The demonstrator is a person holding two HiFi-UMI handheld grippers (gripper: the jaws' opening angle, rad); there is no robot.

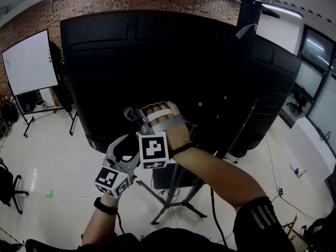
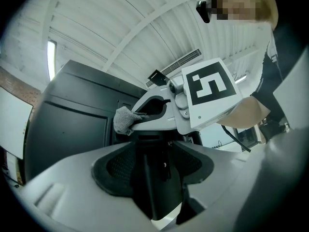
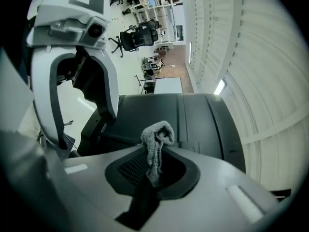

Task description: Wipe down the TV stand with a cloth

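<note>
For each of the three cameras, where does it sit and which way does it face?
Left gripper view: rides the left gripper, aimed up at the right gripper, its grey cloth and the person's right forearm.
Right gripper view: rides the right gripper, faces the black TV back; grey cloth pinched in its jaws, left gripper alongside.
Head view: on the head, looking down at both grippers, right forearm, black TV back.
Shared: both gripper views show the grey cloth.

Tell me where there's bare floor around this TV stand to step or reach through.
Bare floor lies left, between the whiteboard and the TV, and right, toward the white cabinet, though a cable crosses it. Crowded: under the TV, where the stand legs, left gripper and right gripper bunch.
</note>
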